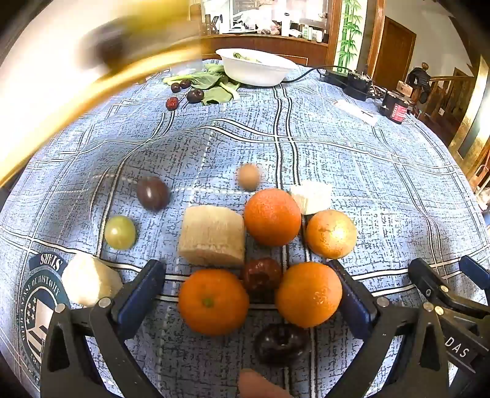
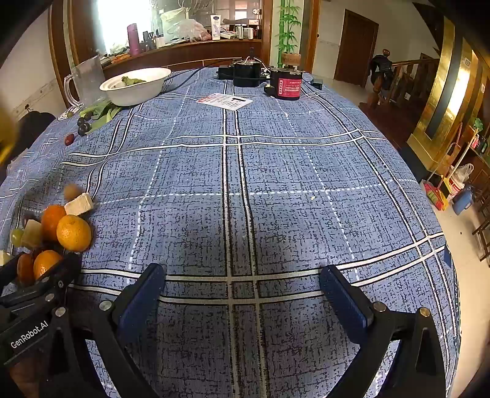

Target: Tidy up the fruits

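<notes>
Table under a blue plaid tablecloth (image 2: 275, 171); wooden counter (image 2: 183, 52) runs behind its far edge, bright window (image 2: 122, 21) above, overexposed. Brown wooden door (image 2: 355, 46) in the white far wall, bamboo-print panel (image 2: 286, 30) beside it. Wooden stair railing (image 2: 410, 76) and gold-coloured panel (image 2: 444, 91) off the table's right edge.

Fruit cluster (image 1: 269, 251) crowds left tongs (image 1: 251, 294) (spread wide); tabletop (image 2: 275, 189) ahead of right tongs (image 2: 242, 294) bare; bowl (image 2: 136, 85) far off.
</notes>
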Demonstrator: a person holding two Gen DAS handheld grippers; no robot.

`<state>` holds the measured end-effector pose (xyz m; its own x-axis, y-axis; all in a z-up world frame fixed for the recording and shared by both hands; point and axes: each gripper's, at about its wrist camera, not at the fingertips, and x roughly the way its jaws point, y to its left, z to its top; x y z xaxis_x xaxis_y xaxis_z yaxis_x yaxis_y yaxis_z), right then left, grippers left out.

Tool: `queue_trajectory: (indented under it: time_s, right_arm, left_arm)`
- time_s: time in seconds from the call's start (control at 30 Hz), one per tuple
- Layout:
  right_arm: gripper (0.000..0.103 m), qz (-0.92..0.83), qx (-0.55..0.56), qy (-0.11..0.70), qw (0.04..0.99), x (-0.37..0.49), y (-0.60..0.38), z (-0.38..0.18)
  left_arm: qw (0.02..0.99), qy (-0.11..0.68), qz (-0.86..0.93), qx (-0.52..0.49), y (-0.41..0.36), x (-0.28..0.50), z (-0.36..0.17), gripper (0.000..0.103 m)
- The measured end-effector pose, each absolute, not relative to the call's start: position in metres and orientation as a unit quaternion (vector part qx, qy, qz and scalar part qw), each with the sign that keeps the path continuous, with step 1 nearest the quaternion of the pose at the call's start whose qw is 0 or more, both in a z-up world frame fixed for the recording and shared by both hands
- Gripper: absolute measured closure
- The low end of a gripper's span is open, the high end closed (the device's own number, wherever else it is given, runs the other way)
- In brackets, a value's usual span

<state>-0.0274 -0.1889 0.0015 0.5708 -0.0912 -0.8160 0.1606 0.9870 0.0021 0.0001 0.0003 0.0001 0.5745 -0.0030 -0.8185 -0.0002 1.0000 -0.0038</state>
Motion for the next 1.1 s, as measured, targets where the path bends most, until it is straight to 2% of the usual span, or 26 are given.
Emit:
queue_trajectory:
  time_s: [1.1]
  right_arm:
    - [0.001, -0.071, 0.039, 0.457, 0.886, -0.0275, -0.1889, 0.0015]
  left_arm:
    - [0.888, 0.46, -0.001, -0.001, 0.0016, -0.0017, 0.0006, 0.0]
